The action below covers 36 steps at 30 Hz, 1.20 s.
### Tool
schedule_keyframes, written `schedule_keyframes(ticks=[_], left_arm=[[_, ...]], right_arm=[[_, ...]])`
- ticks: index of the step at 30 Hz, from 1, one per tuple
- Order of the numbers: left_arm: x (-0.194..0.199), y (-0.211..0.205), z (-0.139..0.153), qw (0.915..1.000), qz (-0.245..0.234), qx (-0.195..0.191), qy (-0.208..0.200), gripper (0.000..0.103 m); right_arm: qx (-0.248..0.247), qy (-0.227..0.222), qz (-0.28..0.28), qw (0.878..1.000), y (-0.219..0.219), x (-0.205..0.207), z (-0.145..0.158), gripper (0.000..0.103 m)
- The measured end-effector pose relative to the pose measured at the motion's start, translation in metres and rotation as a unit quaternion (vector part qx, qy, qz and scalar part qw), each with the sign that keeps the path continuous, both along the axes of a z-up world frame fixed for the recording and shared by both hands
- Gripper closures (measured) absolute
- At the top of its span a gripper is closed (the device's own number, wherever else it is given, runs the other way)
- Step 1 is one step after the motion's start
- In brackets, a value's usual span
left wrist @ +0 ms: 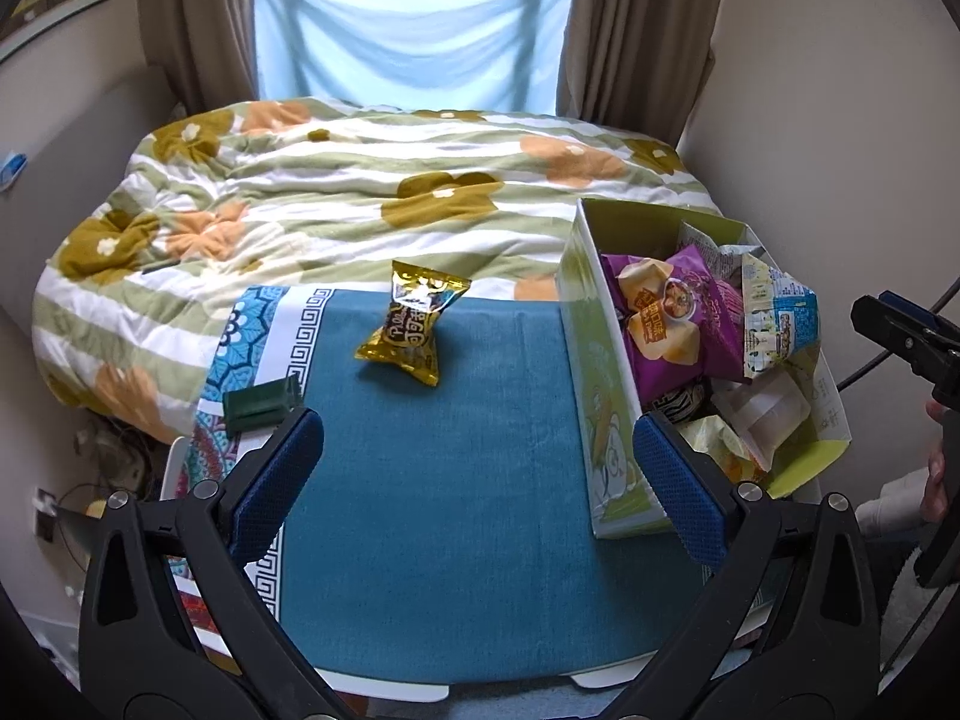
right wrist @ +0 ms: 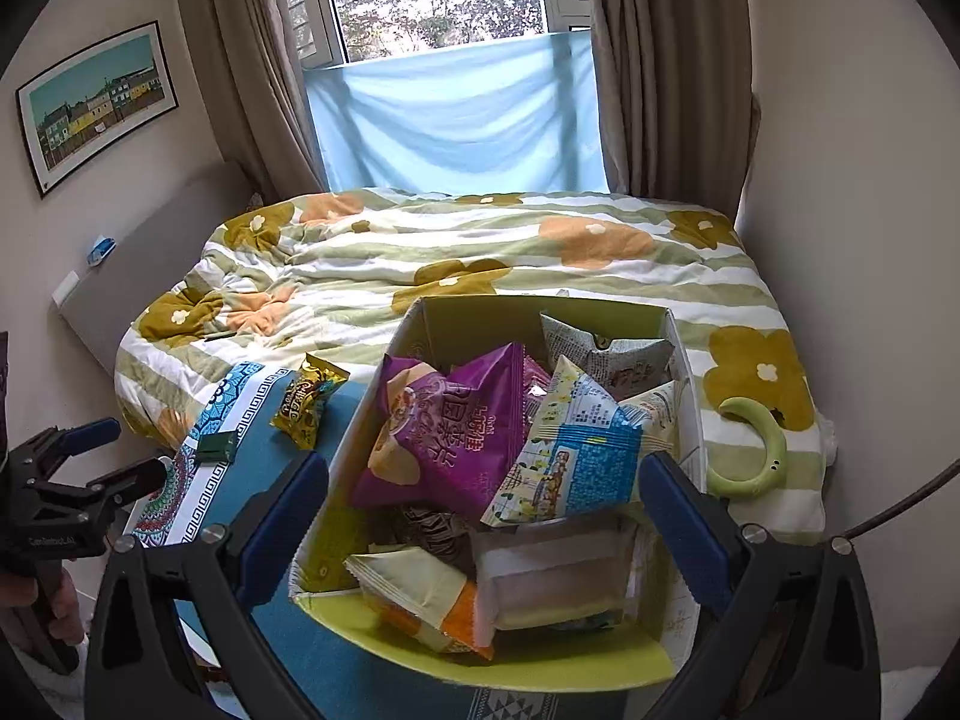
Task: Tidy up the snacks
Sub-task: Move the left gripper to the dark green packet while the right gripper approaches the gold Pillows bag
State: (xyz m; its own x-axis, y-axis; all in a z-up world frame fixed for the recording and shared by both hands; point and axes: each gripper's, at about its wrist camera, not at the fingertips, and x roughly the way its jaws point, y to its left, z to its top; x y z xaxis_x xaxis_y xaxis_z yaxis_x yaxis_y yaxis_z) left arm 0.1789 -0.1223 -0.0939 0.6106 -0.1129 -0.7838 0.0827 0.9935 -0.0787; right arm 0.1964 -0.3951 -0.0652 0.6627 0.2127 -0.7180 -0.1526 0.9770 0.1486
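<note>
On the teal cloth [left wrist: 456, 468] a gold snack packet [left wrist: 413, 324] lies alone; my left gripper [left wrist: 477, 468] and right gripper [right wrist: 483, 516] gape empty (the box [right wrist: 510, 324] sits full).

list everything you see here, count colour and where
gold foil snack packet: 1, gold and black, on the teal cloth left of the box
green cardboard box: 1, lime green, on the cloth, holding several snack bags
purple chip bag: 1, purple, on top in the box
small dark green block: 1, cloth's left edge
floral duvet: 1, green, white, orange, on the bed behind
left claw: open, empty
right claw: open, above the box
</note>
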Motion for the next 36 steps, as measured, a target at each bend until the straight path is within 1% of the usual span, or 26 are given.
schedule_keyframes(ticks=[5,8,11,14,18,21,24,27,31,34,35,36], left_arm=[[0.002,0.046,-0.004,1.0,-0.004,-0.003,0.005,0.001],[0.005,0.081,-0.004,1.0,-0.004,-0.002,0.005,0.001],[0.015,0.119,-0.005,1.0,-0.001,-0.005,0.006,0.001],[0.026,0.155,-0.009,0.9999,-0.01,-0.006,0.007,0.001],[0.044,0.188,-0.02,0.9984,-0.054,0.004,0.014,0.001],[0.06,0.205,-0.034,0.9953,-0.093,0.011,0.026,0.001],[0.078,0.217,-0.052,0.9901,-0.131,0.013,0.048,0.001],[0.094,0.218,-0.073,0.9817,-0.175,0.018,0.072,0.001],[0.113,0.214,-0.105,0.9714,-0.215,0.043,0.091,0.001],[0.124,0.206,-0.132,0.9601,-0.249,0.072,0.105,0.002],[0.126,0.203,-0.142,0.9543,-0.265,0.082,0.112,0.004],[0.129,0.2,-0.15,0.9483,-0.281,0.087,0.118,0.01]], right_arm=[[-0.001,-0.009,-0.008,1.0,0.037,-0.005,0.002,0.0],[0.009,-0.001,-0.016,1.0,0.065,-0.001,-0.003,0.0],[0.01,0.002,-0.041,0.999,0.094,0.001,-0.007,0.0],[0.009,0.002,-0.067,0.998,0.12,0.005,-0.007,0.0],[0.005,0.003,-0.092,0.996,0.15,0.012,-0.008,0.0],[0.015,0.01,-0.109,0.994,0.172,0.019,-0.013,0.0],[0.016,0.023,-0.125,0.992,0.193,0.027,-0.022,0.0],[0.002,0.038,-0.134,0.99,0.214,0.035,-0.033,0.0],[-0.017,0.063,-0.143,0.988,0.235,0.051,-0.054,0.0],[-0.024,0.079,-0.145,0.986,0.243,0.066,-0.074,0.0],[-0.024,0.085,-0.145,0.986,0.245,0.07,-0.082,0.0],[-0.023,0.092,-0.142,0.985,0.246,0.075,-0.09,0.0]])
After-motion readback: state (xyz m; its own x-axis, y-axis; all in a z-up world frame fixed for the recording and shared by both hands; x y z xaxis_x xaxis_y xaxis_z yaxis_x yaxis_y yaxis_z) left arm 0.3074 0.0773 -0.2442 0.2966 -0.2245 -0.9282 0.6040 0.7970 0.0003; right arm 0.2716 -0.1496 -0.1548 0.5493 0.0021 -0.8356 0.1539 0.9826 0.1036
